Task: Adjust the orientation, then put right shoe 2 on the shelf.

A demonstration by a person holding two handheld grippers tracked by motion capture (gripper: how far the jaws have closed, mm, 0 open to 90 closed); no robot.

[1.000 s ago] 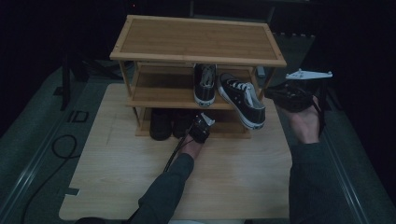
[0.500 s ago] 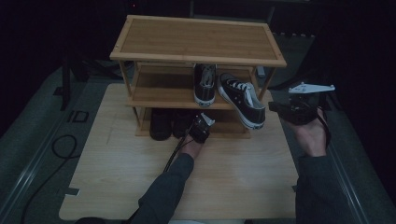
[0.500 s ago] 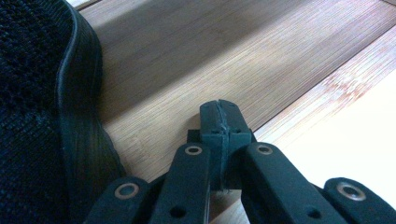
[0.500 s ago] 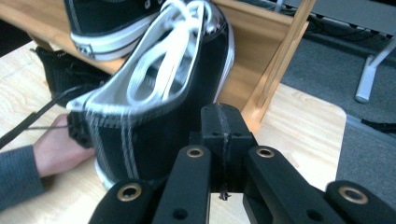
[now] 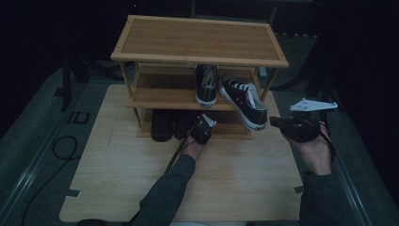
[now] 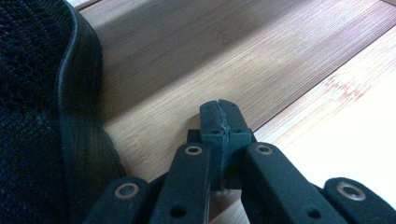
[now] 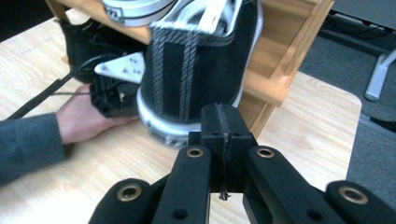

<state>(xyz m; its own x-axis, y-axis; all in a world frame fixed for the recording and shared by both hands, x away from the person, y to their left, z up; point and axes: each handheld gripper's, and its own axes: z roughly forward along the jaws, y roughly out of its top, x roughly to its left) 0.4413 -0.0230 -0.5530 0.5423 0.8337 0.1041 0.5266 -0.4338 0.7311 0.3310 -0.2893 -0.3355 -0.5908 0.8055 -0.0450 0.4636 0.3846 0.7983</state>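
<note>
A bamboo shoe rack [image 5: 197,40] stands on the wooden board. Its middle shelf holds two black-and-white sneakers: one straight [image 5: 207,84], the other [image 5: 244,101] angled with its heel past the front edge. My left gripper [image 5: 201,126] is low at the bottom shelf, jaws shut [image 6: 220,116] and empty, just right of a black mesh shoe [image 6: 37,116]. To the right of the rack, my right gripper [image 5: 277,124] is also shut [image 7: 223,123] with nothing in it. It points at the heel of the angled sneaker [image 7: 201,70], a short way off.
Two dark shoes [image 5: 162,125] sit on the bottom shelf left of my left hand. The rack's right post [image 7: 285,65] is near the right gripper. A cable [image 5: 61,146] lies on the grey floor at the left. Bare board [image 5: 235,179] stretches toward me.
My right hand has come down and toward me beside the rack, still shut. The left hand and the shoes have not moved.
</note>
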